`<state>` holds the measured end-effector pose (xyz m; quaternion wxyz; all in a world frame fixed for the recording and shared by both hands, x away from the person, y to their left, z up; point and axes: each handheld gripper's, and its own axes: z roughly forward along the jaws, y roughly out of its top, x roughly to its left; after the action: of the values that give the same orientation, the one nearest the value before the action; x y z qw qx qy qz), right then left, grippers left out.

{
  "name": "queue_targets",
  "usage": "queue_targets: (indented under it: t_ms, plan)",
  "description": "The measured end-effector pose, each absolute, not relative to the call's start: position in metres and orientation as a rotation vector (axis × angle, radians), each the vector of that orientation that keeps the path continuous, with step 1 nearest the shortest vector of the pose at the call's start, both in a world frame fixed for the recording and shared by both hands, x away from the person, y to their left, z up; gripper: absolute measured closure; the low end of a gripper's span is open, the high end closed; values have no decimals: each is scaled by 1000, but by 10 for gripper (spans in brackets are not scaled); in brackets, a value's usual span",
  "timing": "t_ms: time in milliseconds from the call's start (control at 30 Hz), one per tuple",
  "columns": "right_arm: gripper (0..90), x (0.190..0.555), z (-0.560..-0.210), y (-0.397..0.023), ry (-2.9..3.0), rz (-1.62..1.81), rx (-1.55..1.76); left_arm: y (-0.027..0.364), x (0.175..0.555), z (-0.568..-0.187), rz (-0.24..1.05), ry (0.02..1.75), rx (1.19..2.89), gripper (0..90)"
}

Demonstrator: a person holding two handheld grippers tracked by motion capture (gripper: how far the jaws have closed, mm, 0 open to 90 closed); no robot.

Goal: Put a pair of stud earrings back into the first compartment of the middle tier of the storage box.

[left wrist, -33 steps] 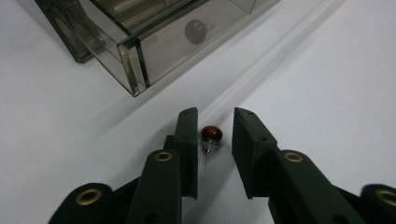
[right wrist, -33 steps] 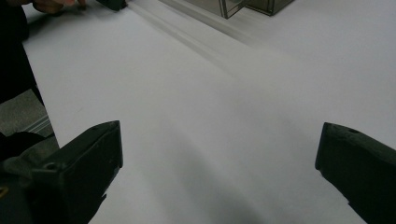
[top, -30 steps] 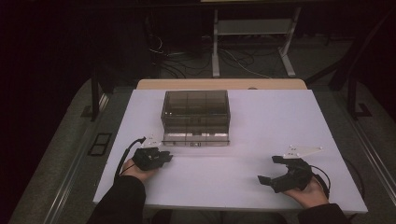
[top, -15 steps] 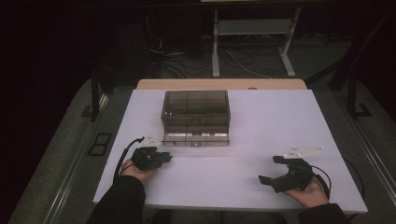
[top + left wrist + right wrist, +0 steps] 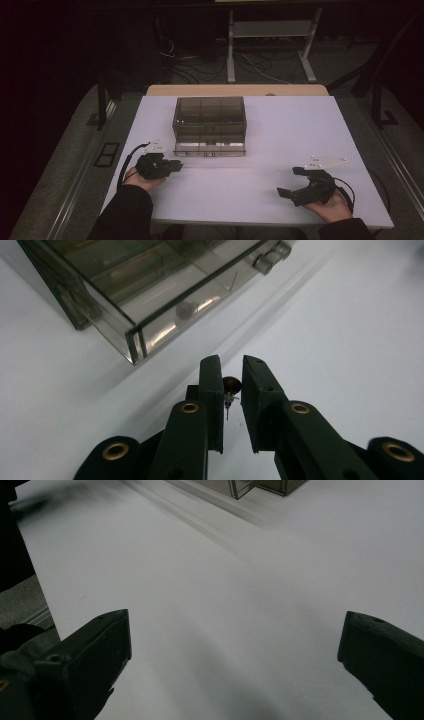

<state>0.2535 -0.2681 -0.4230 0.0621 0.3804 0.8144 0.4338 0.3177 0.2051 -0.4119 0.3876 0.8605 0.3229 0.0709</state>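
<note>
A smoky see-through box (image 5: 210, 117) with compartments stands at the middle back of the white table (image 5: 285, 135); its lower front drawer (image 5: 210, 148) looks pulled out a little. My left gripper (image 5: 175, 165) hovers just left of the drawer's front. In the left gripper view it (image 5: 231, 385) is shut on a small dark brown round part (image 5: 231, 384) with thin metal pins, and the box corner (image 5: 132, 342) lies just ahead. My right gripper (image 5: 289, 181) rests at the front right of the table, open, with nothing between its jaws (image 5: 232, 640).
A wooden board (image 5: 235, 90) lies behind the table's far edge. Cables and a metal stand (image 5: 270, 45) are on the dark floor beyond. A corner of the box (image 5: 250, 487) appears at the top of the right gripper view.
My left gripper has risen slightly above the table with the small part in it. The right gripper has stayed in place.
</note>
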Motion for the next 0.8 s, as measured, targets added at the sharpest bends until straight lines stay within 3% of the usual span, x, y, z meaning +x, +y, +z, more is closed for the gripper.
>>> queue_targets:
  t_ms: [800]
  plan:
    - [3, 254, -423, -269, 2458, 1313, 1154, 192, 339, -357, 231, 741, 2238, 782]
